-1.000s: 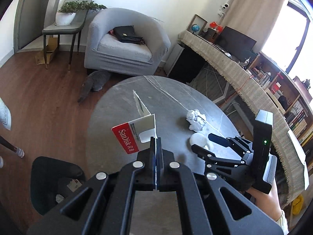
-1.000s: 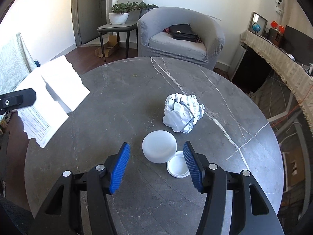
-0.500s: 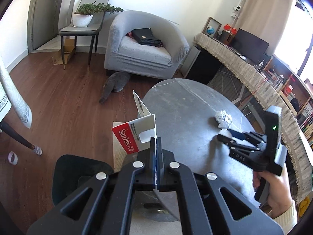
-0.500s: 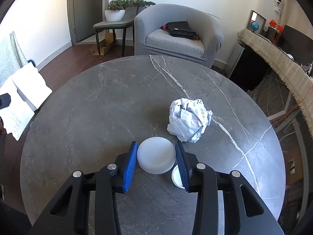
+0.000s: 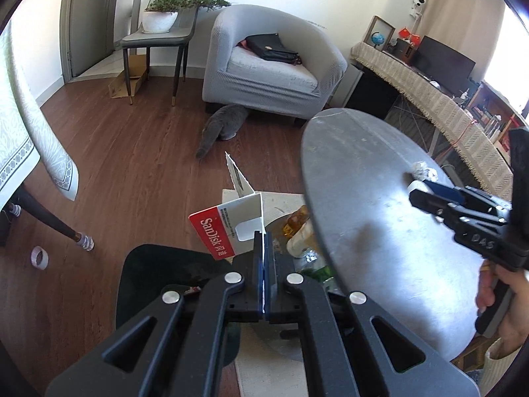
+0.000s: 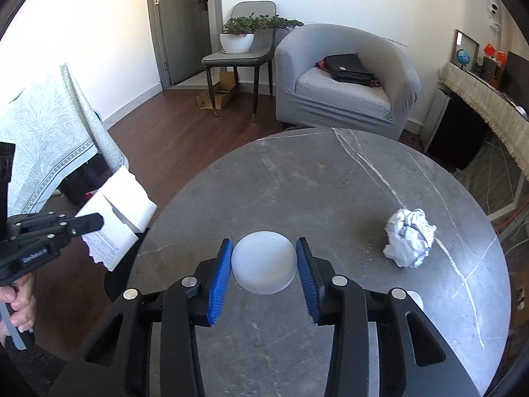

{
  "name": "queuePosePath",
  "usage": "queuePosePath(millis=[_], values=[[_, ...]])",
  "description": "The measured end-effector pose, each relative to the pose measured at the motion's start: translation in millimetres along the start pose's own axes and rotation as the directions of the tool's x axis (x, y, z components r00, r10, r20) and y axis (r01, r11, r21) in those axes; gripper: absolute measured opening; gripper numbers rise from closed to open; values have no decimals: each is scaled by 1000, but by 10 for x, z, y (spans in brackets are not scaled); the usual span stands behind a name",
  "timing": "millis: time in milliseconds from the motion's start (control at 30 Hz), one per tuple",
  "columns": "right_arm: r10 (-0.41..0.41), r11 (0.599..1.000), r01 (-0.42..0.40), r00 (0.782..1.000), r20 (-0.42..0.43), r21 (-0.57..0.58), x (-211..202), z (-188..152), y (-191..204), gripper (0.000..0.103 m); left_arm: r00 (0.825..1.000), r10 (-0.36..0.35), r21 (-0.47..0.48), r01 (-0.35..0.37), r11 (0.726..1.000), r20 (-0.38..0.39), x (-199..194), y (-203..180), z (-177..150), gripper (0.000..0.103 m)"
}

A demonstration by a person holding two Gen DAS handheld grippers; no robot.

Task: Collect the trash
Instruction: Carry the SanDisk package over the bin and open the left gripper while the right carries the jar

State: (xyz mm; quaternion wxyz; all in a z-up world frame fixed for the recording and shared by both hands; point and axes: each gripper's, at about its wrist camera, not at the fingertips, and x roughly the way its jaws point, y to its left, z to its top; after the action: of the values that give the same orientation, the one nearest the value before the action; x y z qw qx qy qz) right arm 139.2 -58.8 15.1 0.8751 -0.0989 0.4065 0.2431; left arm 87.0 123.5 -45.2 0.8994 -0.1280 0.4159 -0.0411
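my left tongs (image 5: 263, 248) are clamped flat on a torn sandisk card package (image 5: 228, 221), which i hold out past the edge of the round grey surface (image 5: 370, 198), above the wooden floor (image 5: 132, 172) and just over the dark bin (image 5: 172, 284) below. beside the bin i see bottles (image 5: 299, 231) lying under the surface's rim. my right tongs (image 6: 263, 266) grip a frosted white round container (image 6: 263, 266), blue pads pressed on both its sides, raised a little above the surface. a crumpled paper ball (image 6: 410, 241) sits on the surface to the right of the container, well apart from it. a small white lid (image 6: 415, 299) peeks out behind my right finger, low on the surface. in the right view the package (image 6: 115, 218) shows at far left, off the surface. a grey armchair (image 6: 344, 82) stands beyond.
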Motion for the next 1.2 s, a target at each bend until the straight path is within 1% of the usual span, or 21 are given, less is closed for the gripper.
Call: queuePosePath(millis=[133, 267, 533, 667, 767, 933, 967, 1033, 1067, 1167, 1200], values=[[47, 999, -47, 999, -6, -19, 81, 67, 220, 39, 999, 15, -25, -16, 1000, -36, 130, 232, -90, 1], [96, 995, -96, 995, -1, -27, 110, 154, 405, 40, 996, 32, -29, -35, 999, -80, 239, 405, -205, 1], [172, 983, -173, 985, -17, -58, 242, 235, 870, 40, 985, 58, -42, -65, 997, -161, 395, 623, -410, 1], [195, 977, -196, 980, -28, -80, 287, 265, 1058, 40, 975, 66, -43, -77, 996, -214, 505, 707, -539, 1], [208, 973, -211, 977, -41, -92, 337, 276, 1169, 40, 963, 73, -41, -86, 995, -258, 598, 770, -641, 1], [219, 969, -225, 974, -65, -101, 421, 266, 1286, 40, 936, 89, -27, -104, 994, -340, 777, 869, -842, 1], [222, 968, -229, 972, -71, -104, 433, 254, 1315, 40, 929, 88, -27, -104, 994, -360, 814, 892, -886, 1], [228, 965, -237, 970, -83, -110, 471, 235, 1363, 40, 921, 80, -32, -100, 994, -382, 866, 930, -933, 1], [232, 964, -241, 969, -90, -113, 497, 226, 1400, 40, 916, 61, -50, -88, 995, -396, 885, 960, -960, 1], [237, 961, -249, 966, -103, -117, 559, 215, 1479, 40, 909, 44, -66, -78, 995, -415, 910, 999, -988, 1], [237, 961, -249, 966, -107, -117, 579, 215, 1495, 40, 907, 40, -70, -76, 995, -419, 913, 1024, -995, 3]])
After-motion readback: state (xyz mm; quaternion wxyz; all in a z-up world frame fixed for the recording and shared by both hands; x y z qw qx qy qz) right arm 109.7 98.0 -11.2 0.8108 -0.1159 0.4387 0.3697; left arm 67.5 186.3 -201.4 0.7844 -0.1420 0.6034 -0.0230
